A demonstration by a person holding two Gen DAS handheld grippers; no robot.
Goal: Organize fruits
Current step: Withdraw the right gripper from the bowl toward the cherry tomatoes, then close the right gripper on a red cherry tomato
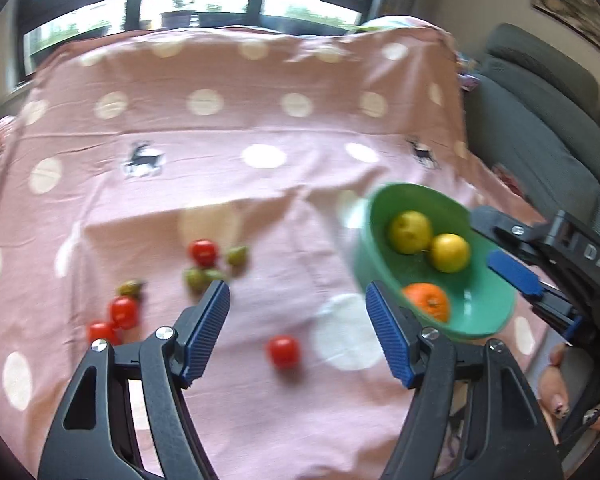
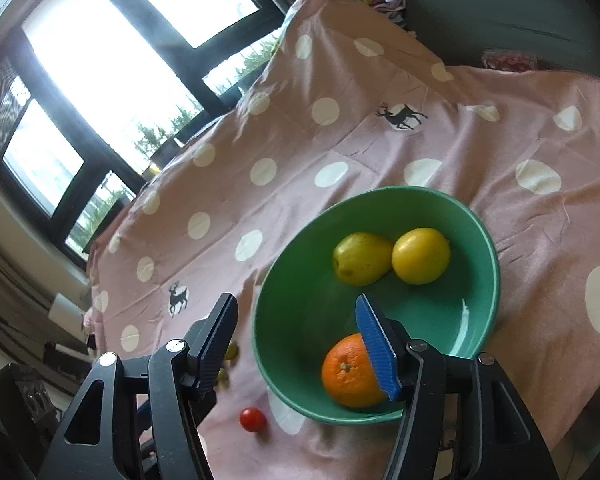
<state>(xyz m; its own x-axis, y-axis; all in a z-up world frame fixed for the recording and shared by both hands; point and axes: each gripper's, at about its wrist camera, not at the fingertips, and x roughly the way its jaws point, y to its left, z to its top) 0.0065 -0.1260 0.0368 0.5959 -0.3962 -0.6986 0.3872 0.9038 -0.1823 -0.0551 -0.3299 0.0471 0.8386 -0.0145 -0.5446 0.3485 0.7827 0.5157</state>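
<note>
Pink polka-dot cloth [image 1: 220, 184] covers the table, with tall windows behind its far edge and a grey sofa past its right edge. Toward the near right corner sits the green bowl [image 2: 476, 216], already holding a pear [image 2: 360, 258], a lemon [image 2: 420, 255] and an orange [image 2: 348, 372]. Loose small fruit lies on the cloth to the left of the bowl: one red tomato [image 1: 283, 351] alone near the front edge, and further left a scatter of red and green ones [image 1: 204, 264], blurred in the left wrist view.

Left gripper [image 1: 296, 308] hangs released, its blue pads apart with nothing between them. Right gripper [image 2: 296, 328] is also released and holds nothing; its jaws straddle the near rim of the bowl, one finger over the orange and one outside over the cloth.

What the next pick seems to turn on: the lone tomato lies just ahead of and below the left gripper, almost centred between its fingers, while the right gripper is over the bowl. So the left hand looks the nearer one. The tomato is round, so no long axis matters, though it may roll on the wrinkled cloth.
</note>
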